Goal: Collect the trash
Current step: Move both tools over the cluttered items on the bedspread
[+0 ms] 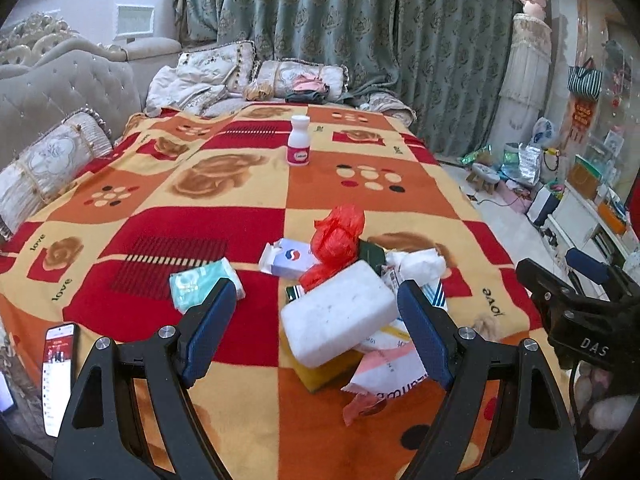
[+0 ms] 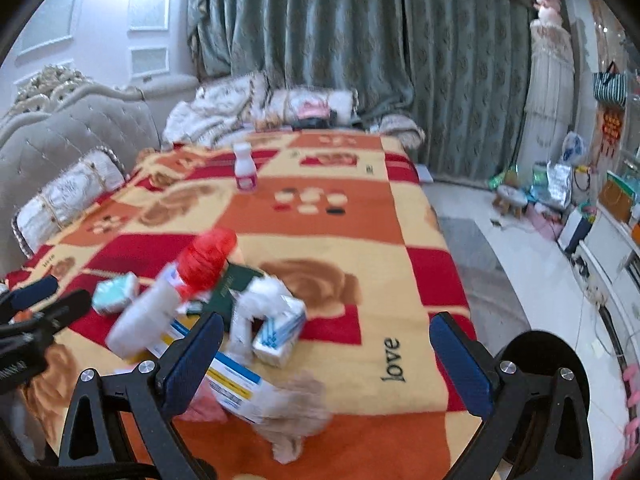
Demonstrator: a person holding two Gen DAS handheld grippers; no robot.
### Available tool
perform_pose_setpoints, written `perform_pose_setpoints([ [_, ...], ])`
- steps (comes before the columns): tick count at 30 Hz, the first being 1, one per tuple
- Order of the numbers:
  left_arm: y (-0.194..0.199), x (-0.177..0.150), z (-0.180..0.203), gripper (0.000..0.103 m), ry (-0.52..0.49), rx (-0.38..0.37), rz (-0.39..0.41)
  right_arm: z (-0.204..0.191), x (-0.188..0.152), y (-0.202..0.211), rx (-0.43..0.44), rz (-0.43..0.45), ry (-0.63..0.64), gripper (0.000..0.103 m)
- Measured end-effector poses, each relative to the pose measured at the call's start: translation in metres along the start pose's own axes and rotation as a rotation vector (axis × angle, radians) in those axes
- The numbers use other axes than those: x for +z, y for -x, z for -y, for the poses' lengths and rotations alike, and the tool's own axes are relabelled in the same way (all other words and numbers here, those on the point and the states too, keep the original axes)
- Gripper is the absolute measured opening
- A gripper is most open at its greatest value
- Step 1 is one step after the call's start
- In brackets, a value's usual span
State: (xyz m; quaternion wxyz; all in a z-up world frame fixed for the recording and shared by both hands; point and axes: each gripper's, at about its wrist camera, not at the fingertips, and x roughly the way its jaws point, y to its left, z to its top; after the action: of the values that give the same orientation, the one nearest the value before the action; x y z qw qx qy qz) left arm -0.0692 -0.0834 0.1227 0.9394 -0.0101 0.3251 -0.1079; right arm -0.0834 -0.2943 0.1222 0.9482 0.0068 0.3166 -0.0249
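A heap of trash lies near: a white foam block (image 1: 340, 316) on a yellow sponge (image 1: 320, 368), a red plastic bag (image 1: 338, 236), crumpled tissue (image 1: 420, 264), small cartons (image 1: 286, 260). A tissue pack (image 1: 204, 284) lies left.

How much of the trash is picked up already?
None looks collected yet. The trash pile, with its white foam block and red plastic bag, lies on the blanket, along with a tissue pack. In hand: nothing; the left gripper and right gripper are both open, hovering near the pile. Left: everything, including the white bottle standing apart, if that counts as trash.
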Motion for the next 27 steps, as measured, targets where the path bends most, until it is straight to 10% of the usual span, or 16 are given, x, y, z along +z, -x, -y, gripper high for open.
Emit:
perform_pose_setpoints([
  [27,0.009,0.013,-0.003,0.082,0.002,0.026,0.057,-0.016,0.015,0.020,0.043,0.109,0.001,0.103],
])
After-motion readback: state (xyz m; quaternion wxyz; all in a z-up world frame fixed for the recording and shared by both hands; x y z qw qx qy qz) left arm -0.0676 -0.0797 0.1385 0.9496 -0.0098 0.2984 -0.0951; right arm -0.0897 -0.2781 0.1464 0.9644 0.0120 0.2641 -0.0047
